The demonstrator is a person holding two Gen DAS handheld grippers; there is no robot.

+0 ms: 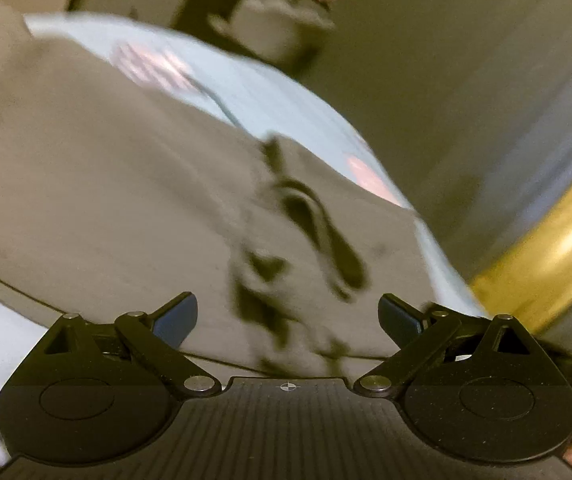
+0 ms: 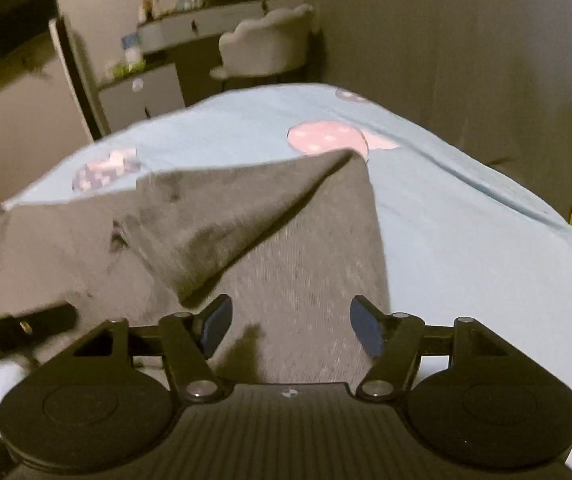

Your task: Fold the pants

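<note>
Grey pants (image 1: 106,208) lie spread on a light blue bed sheet (image 1: 270,92); the left wrist view is blurred, and a dark print (image 1: 318,232) shows on the cloth. My left gripper (image 1: 288,316) is open just above the pants, holding nothing. In the right wrist view the pants (image 2: 306,272) lie on the sheet (image 2: 466,220) with one part folded over into a flap (image 2: 222,216). My right gripper (image 2: 291,326) is open over a pant leg, empty. The left gripper shows at the left edge (image 2: 18,330).
A dresser (image 2: 190,36) with small items and a grey chair (image 2: 266,48) stand beyond the bed's far end. A wall (image 2: 466,40) runs along the right. Something yellow (image 1: 546,248) lies to the right of the bed.
</note>
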